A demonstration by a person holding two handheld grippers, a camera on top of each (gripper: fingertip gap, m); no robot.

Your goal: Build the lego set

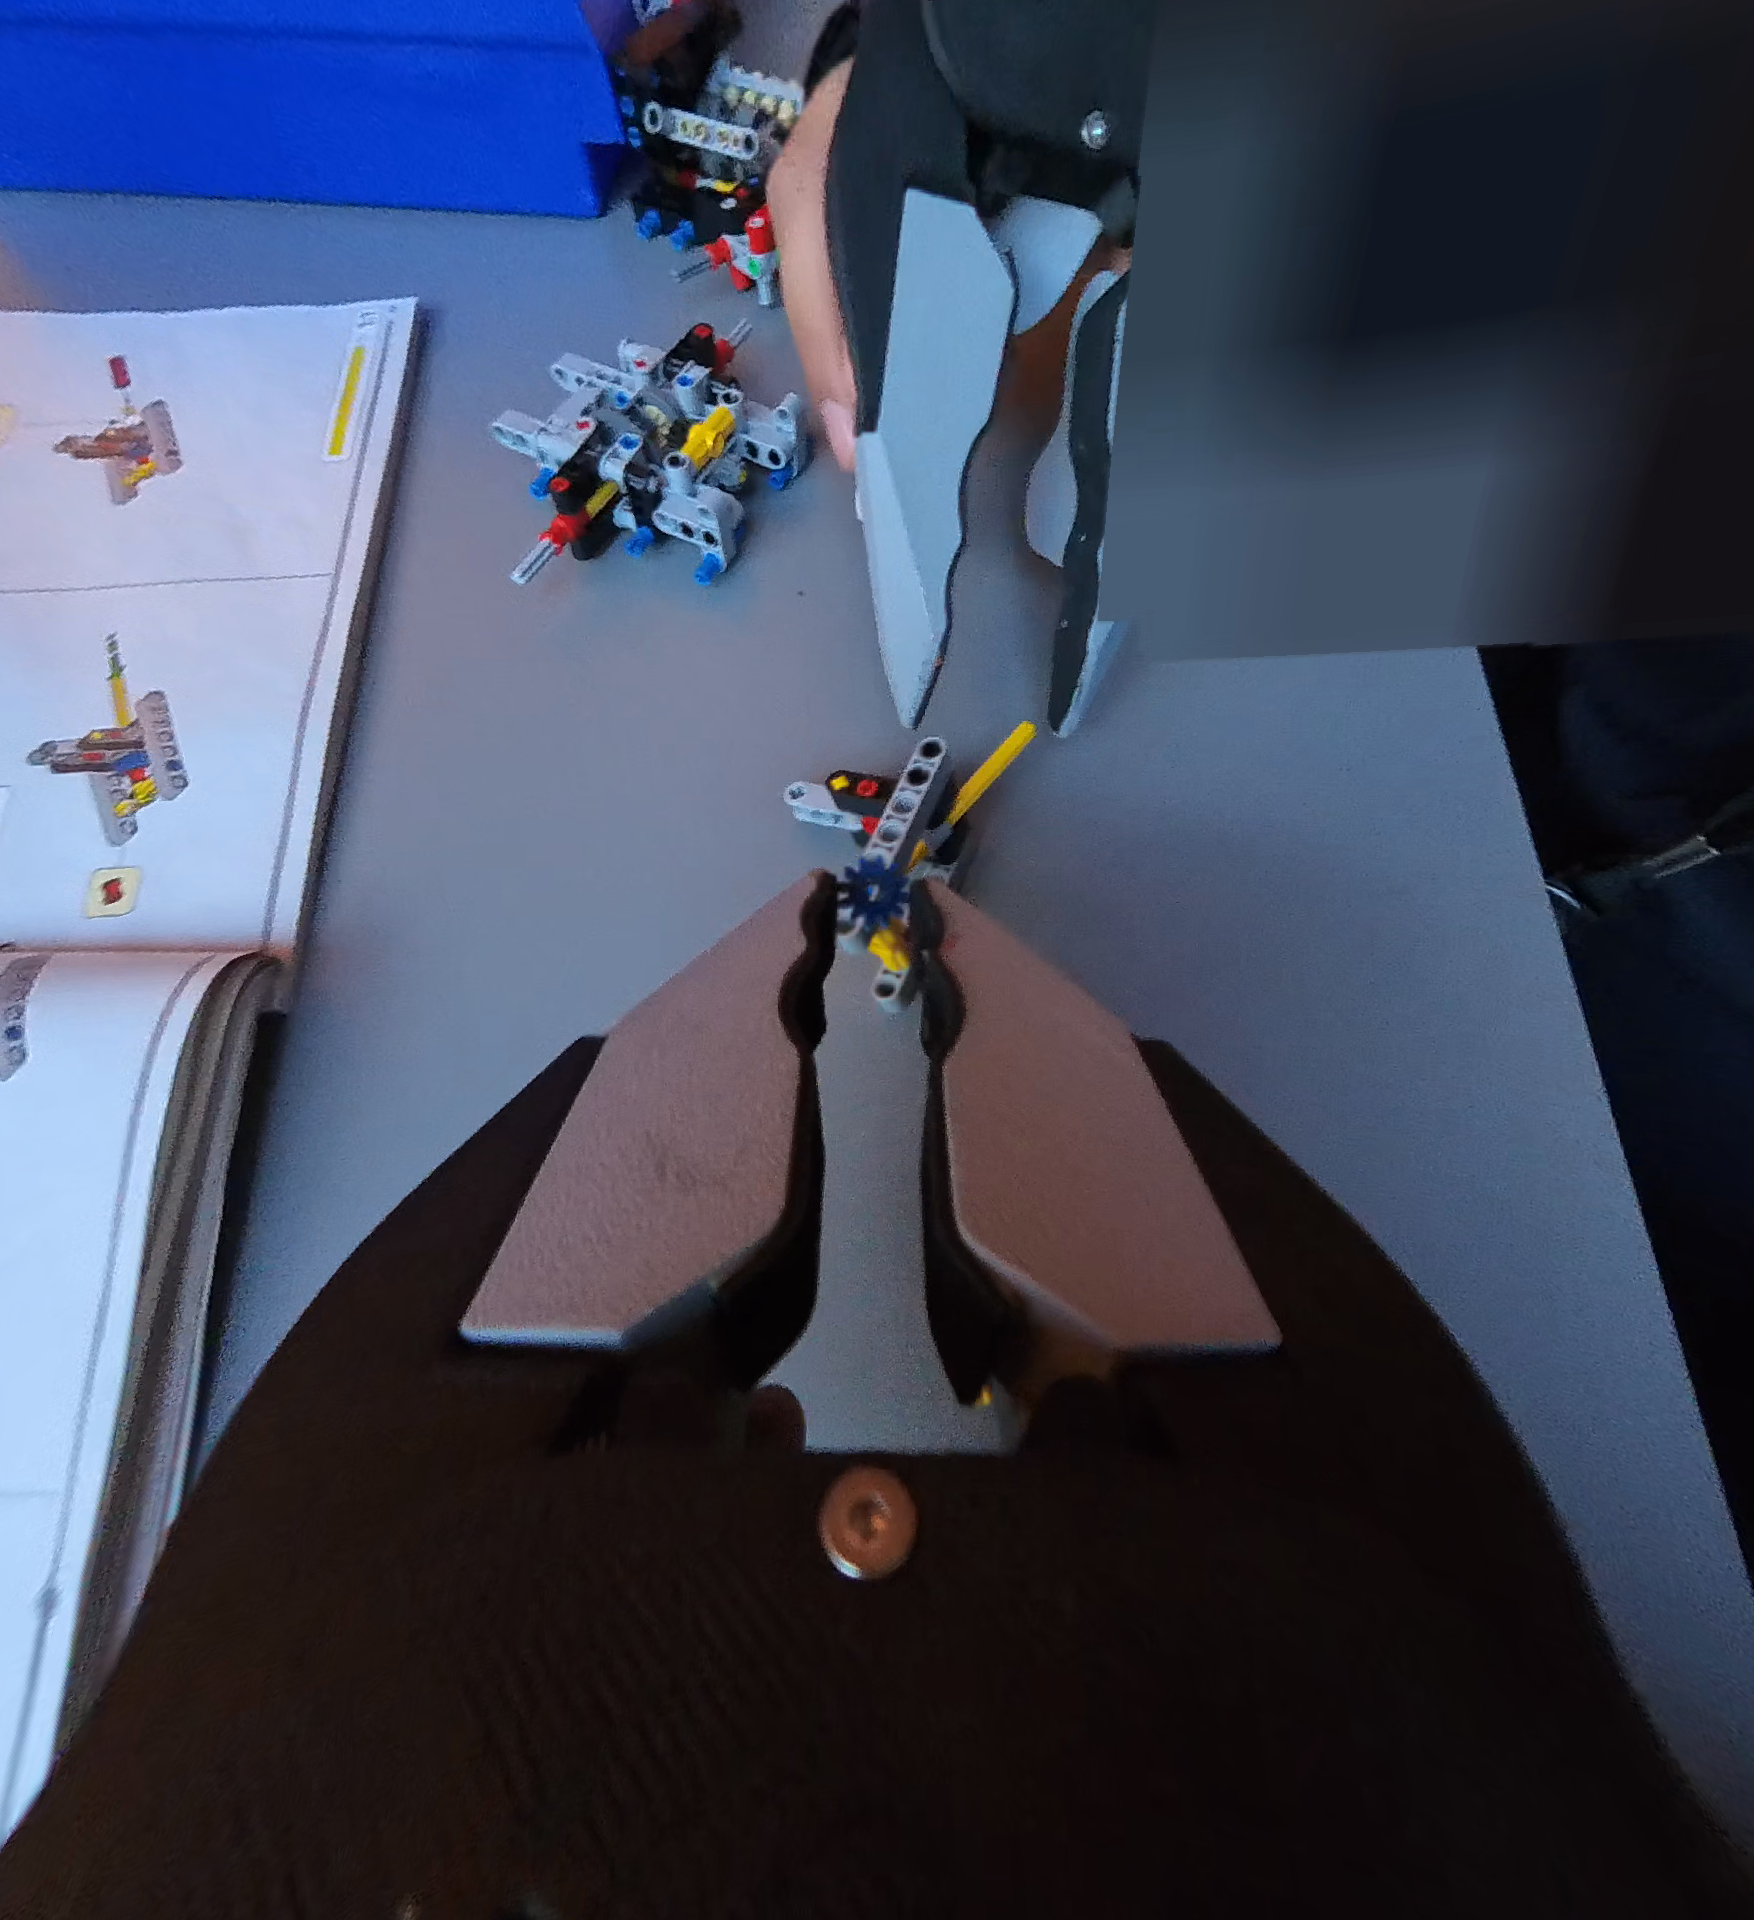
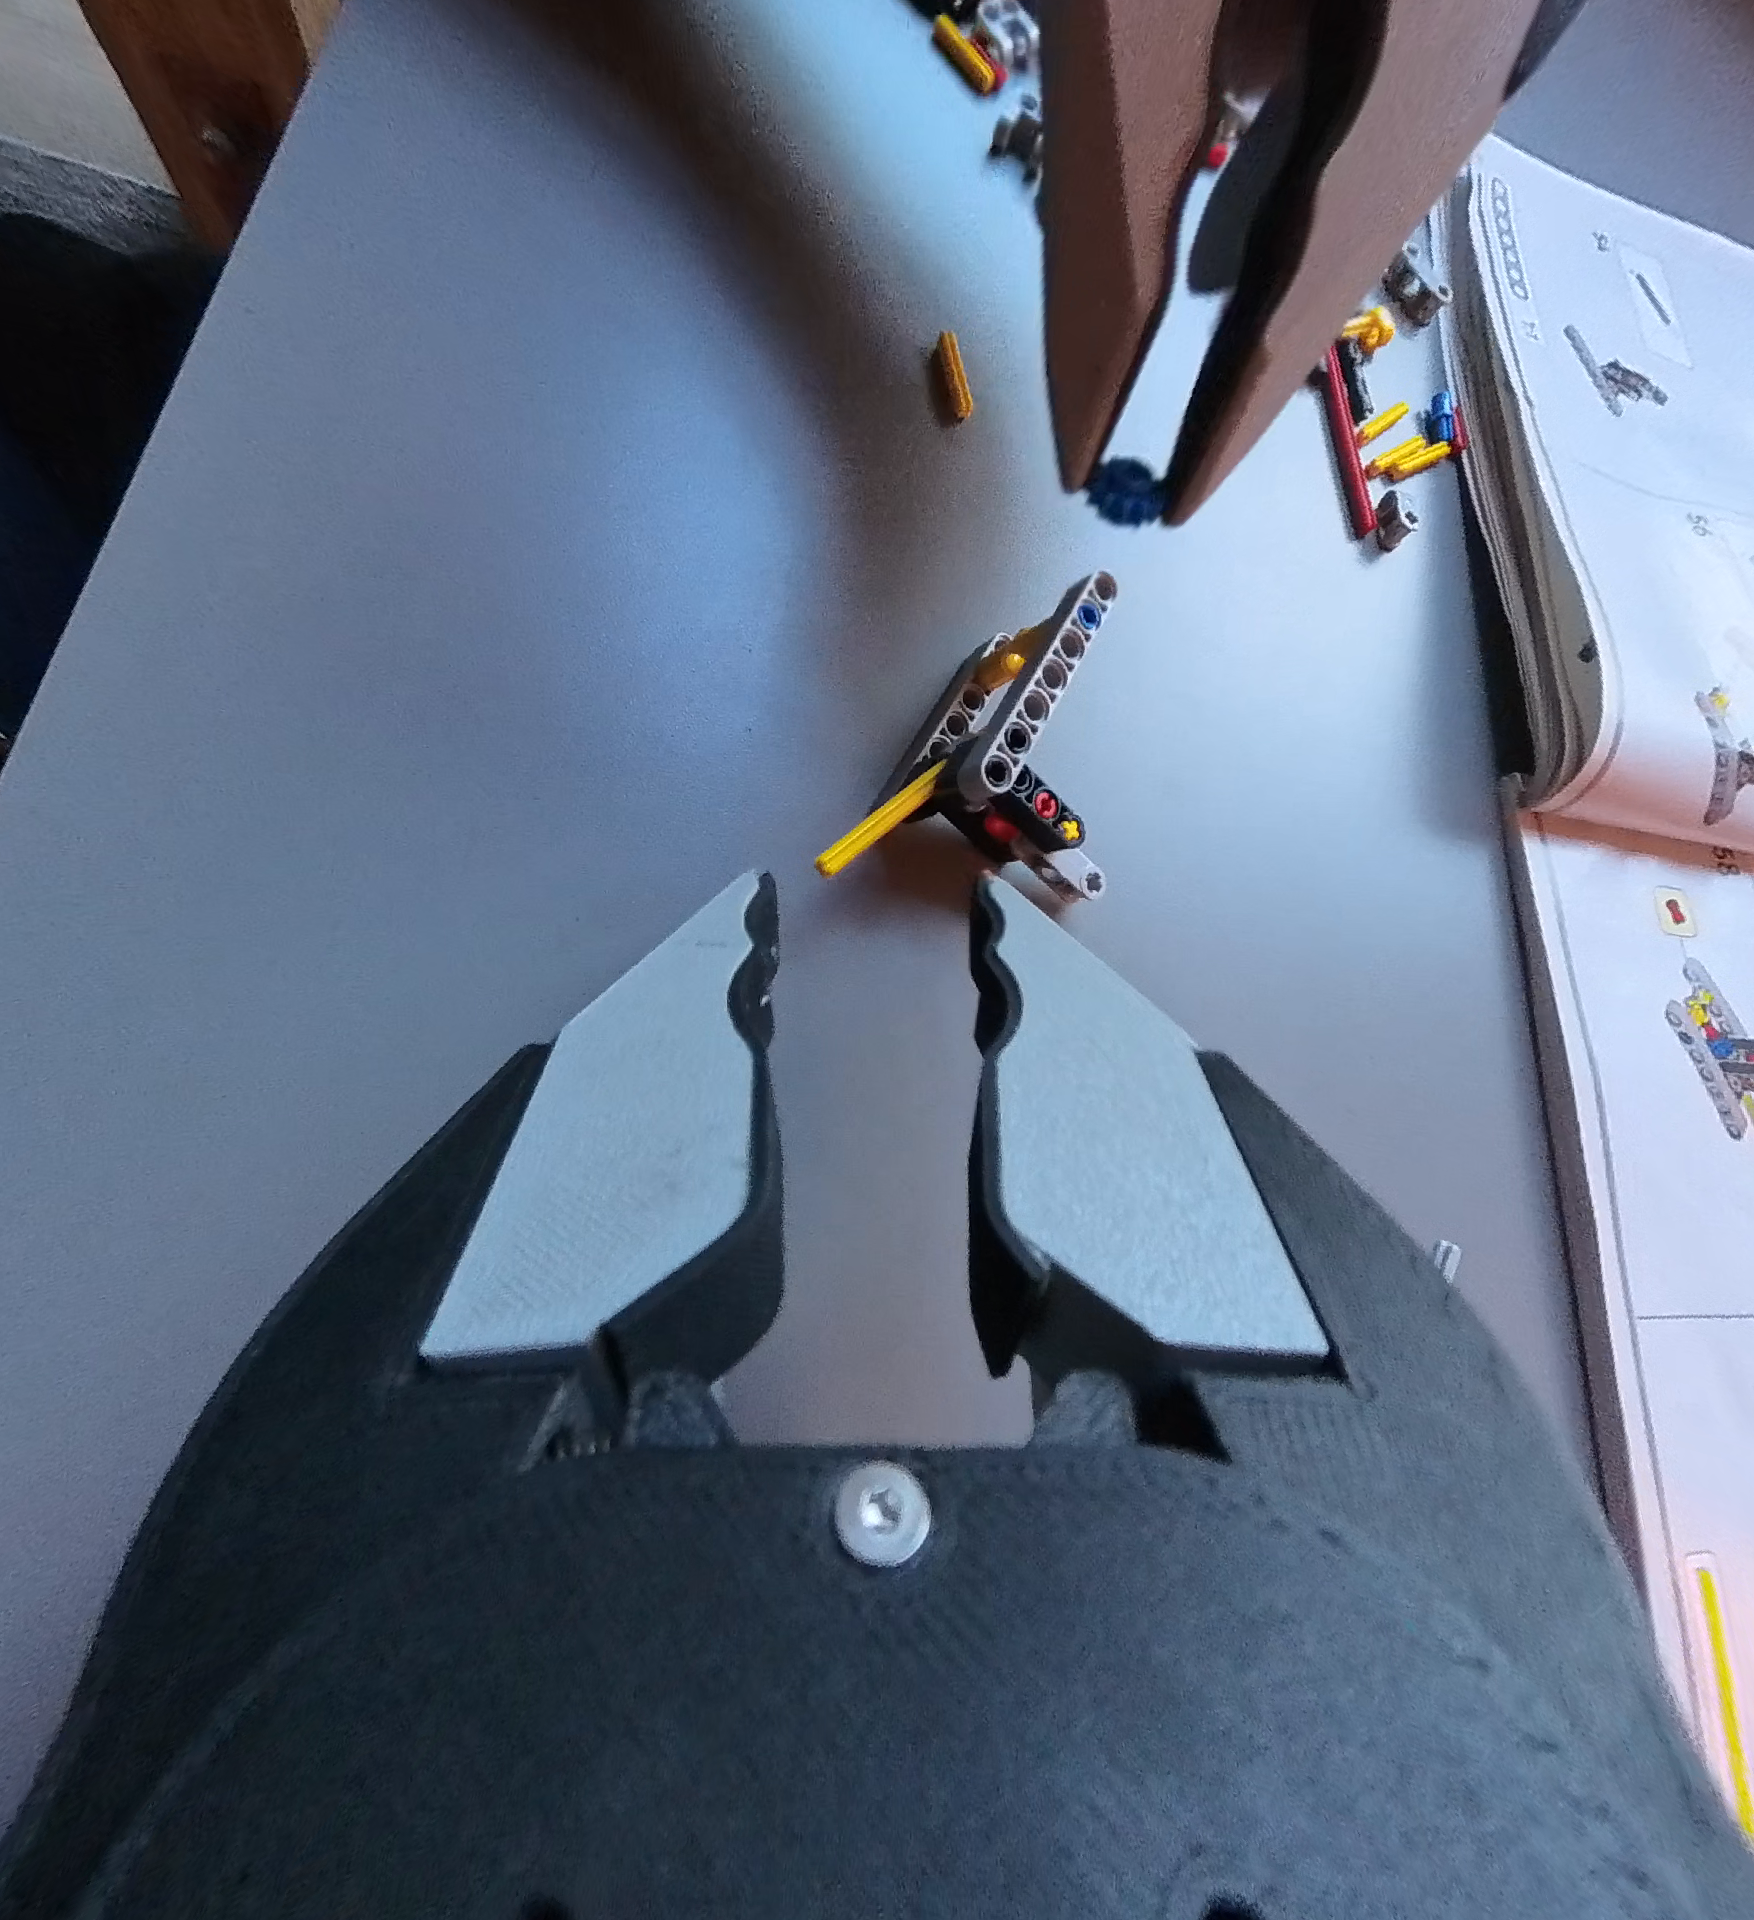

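Tabletop, grey, carried everything we saw. The blue box at its far edge kept its inside hidden, so we could not tell what it held. Beside the open instruction booklet lay a larger brick assembly. Our right gripper stood with jaws apart and empty, just short of the small beam assembly and its yellow axle. Our left gripper pinched a blue gear at its tips, above that assembly.

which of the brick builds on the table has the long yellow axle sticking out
The small build between the two claws, a grey holed beam on a black base. Its yellow axle juts toward the open right claw. The bigger grey cluster shows none that long.
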